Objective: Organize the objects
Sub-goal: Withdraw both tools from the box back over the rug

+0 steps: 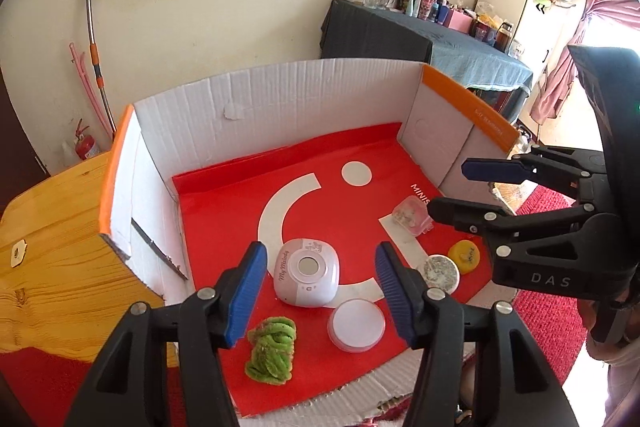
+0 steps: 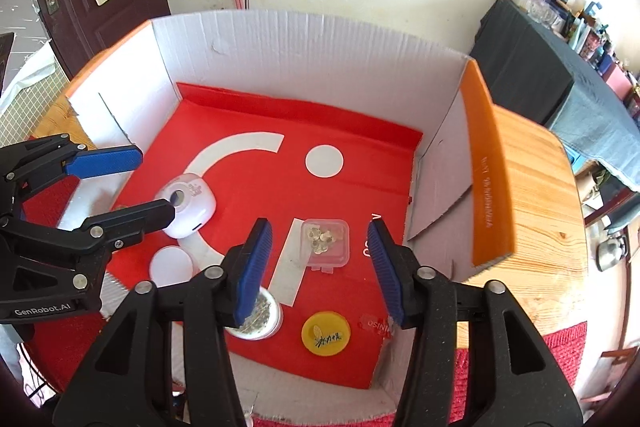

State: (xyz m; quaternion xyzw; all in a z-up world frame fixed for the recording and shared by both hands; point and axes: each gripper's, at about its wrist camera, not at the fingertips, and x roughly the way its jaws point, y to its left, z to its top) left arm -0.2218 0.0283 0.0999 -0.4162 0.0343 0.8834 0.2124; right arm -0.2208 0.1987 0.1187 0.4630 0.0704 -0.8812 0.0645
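Left gripper nearest lens: blue ribbed pads half spread, holding nothing. Pink-white rounded device directly between and below them, flat on red liner of cardboard box; squarish, smooth glossy plastic, no clear long axis.

Right gripper also part open, empty, over clear lidded case. Fuzzy green coil, white disc, round tin, yellow cap around.
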